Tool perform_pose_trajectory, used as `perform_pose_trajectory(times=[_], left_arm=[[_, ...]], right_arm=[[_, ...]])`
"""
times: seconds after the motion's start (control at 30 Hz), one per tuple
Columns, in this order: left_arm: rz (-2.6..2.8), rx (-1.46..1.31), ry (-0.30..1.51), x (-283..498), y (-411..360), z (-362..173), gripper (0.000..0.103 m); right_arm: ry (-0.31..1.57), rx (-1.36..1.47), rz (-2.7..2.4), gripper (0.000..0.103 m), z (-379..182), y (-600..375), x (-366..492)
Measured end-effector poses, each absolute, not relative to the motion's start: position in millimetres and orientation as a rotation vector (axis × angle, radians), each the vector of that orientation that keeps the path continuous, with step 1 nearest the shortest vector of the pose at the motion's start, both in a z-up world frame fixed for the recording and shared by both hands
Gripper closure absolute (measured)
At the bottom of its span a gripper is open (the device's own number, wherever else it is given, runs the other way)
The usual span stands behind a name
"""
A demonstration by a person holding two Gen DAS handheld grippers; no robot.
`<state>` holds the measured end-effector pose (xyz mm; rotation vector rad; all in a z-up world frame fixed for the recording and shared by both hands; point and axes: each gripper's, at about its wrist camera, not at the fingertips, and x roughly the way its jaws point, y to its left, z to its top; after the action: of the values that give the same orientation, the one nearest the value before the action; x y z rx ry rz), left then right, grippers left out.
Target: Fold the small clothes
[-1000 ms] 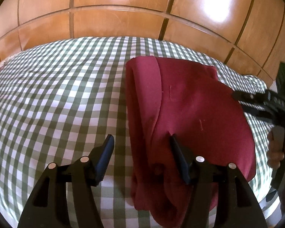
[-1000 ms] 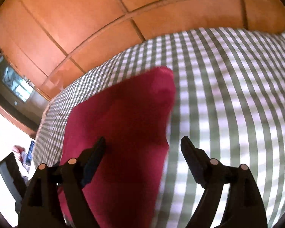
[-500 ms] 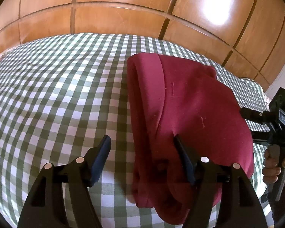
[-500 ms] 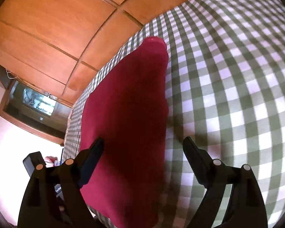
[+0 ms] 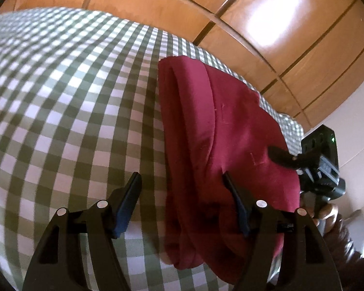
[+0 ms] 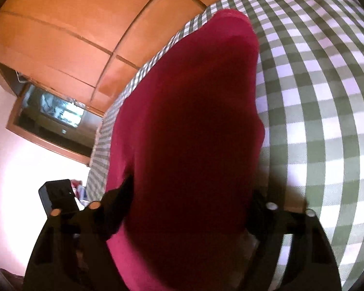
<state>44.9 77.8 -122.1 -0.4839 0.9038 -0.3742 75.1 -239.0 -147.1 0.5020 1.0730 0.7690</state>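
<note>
Folded red garment (image 5: pixel 230 131) on checked bedcover (image 5: pixel 72 97).
Left gripper (image 5: pixel 182 189) spread over its edge; right gripper (image 6: pixel 191 194) spread, straddling the cloth.

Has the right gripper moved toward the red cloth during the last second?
Yes. The right gripper has come forward over the red cloth; its open jaws now straddle the near end, judged against the checked cover.
</note>
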Motion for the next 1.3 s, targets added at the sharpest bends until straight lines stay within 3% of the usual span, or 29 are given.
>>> perform_pose_trajectory(times=[0.07, 0.13, 0.27, 0.5, 0.8, 0.93, 1.03, 1.13, 1.2, 1.3], left_arm=[[-0.424, -0.526, 0.902, 44.7, 78.6, -123.9, 0.052], [-0.477, -0.548, 0.896, 43.5, 75.6, -122.9, 0.060], [-0.501, -0.524, 0.874, 38.7, 65.1, -111.2, 0.070], [-0.647, -0.417, 0.876, 48.8, 2.1, -79.2, 0.071], [-0.830, -0.196, 0.915, 104.2, -160.9, -46.8, 0.071], [-0.754, -0.002, 0.984, 123.9, -229.6, -65.3, 0.071], [-0.718, 0.047, 0.997, 125.0, -243.4, -84.4, 0.065], [-0.701, 0.053, 0.961, 122.1, -241.9, -77.9, 0.065], [-0.698, 0.043, 0.926, 118.5, -235.7, -69.3, 0.065], [-0.684, 0.005, 0.865, 110.3, -222.7, -55.3, 0.065]], right_arm=[[1.059, 0.467, 0.758, 0.043, -142.8, -237.9, 70.7], [1.032, 0.412, 0.744, 0.052, -134.8, -234.7, 64.6], [0.958, 0.339, 0.727, 0.056, -114.1, -230.5, 46.9], [0.818, 0.317, 0.659, 0.058, -74.7, -278.5, 10.9], [0.701, 0.382, 0.382, 0.057, -55.6, -427.3, -2.2], [0.769, 0.424, 0.250, 0.049, -87.9, -466.7, 10.7], [0.857, 0.473, 0.176, 0.037, -121.8, -490.8, 10.6], [0.818, 0.504, 0.149, 0.033, -121.7, -505.5, -9.7], [0.774, 0.462, 0.101, 0.034, -105.4, -506.8, -26.9], [0.707, 0.381, 0.089, 0.046, -74.6, -494.2, -54.0]])
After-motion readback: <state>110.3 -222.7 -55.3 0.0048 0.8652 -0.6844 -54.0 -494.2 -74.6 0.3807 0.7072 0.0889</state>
